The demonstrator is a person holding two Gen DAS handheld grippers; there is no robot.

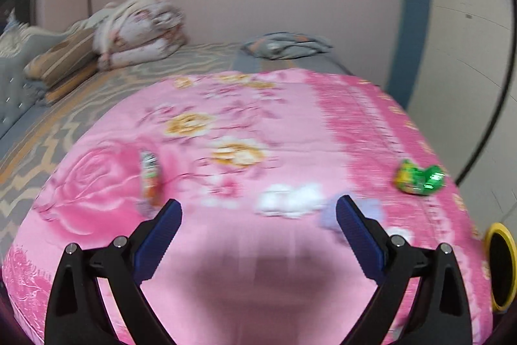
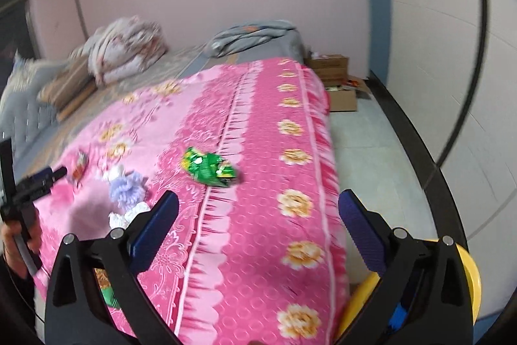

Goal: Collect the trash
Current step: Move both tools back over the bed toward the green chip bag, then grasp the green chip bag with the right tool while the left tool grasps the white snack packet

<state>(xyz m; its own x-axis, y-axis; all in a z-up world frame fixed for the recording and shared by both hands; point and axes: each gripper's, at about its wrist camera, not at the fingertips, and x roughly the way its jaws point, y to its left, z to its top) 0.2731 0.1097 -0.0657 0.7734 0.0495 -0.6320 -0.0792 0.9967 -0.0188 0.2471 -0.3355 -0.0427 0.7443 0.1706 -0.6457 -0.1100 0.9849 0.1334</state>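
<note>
green wrapper (image 2: 210,167) ahead of right tongs (image 2: 258,209), apart

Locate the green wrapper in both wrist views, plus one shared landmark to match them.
Left wrist: green wrapper lies at far right, on the pink blanket, above the yellow bin rim.
Right wrist: green wrapper lies just left of centre, on the blanket's pale border stripe.
Shared landmark: the purple tissue clump, left of the wrapper in both views.

Both wrist views tilt down over the pink quilt (image 1: 258,125), sharing its green wrapper (image 2: 210,167).
</note>
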